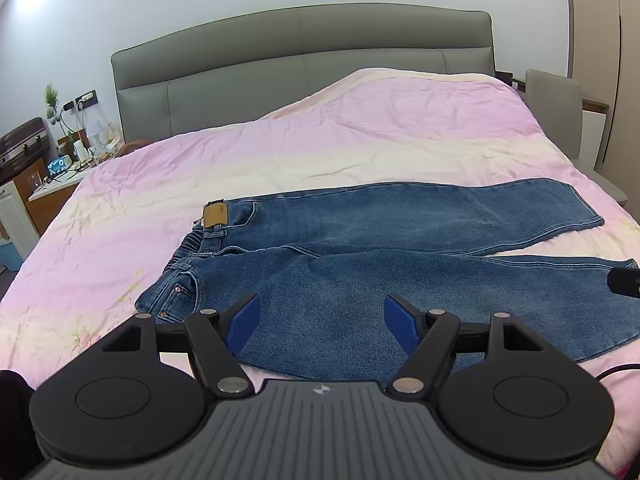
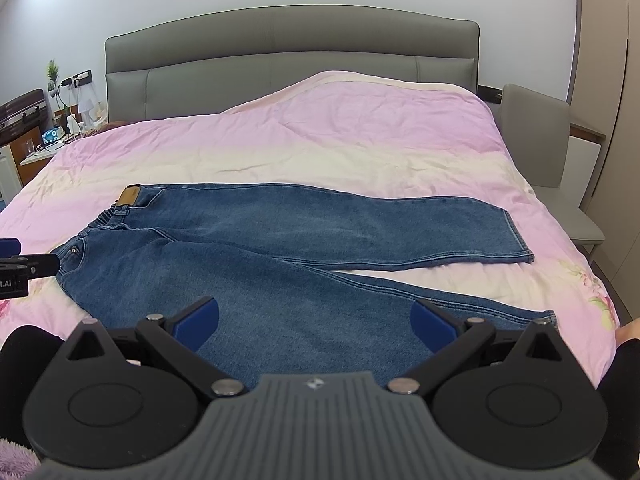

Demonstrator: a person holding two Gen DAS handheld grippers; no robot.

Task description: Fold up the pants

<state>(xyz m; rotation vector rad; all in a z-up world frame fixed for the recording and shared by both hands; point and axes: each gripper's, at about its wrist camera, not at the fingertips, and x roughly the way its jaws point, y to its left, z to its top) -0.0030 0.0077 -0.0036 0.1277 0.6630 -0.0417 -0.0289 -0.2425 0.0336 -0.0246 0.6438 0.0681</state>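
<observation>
Blue jeans lie flat on the pink bedspread, waistband to the left with a tan label, both legs running right. My left gripper hovers over the near thigh, jaws wide open, nothing between the blue pads. In the right wrist view the same jeans spread across the bedspread, and my right gripper hangs open over the near leg. The left gripper's tip shows at the left edge, by the waistband. A dark part of the right gripper shows at the right edge of the left wrist view.
A grey padded headboard closes the far side. A cluttered nightstand with cables and a plant stands at the left. A grey chair sits to the right of the bed. Dark sleeves show at the lower corners.
</observation>
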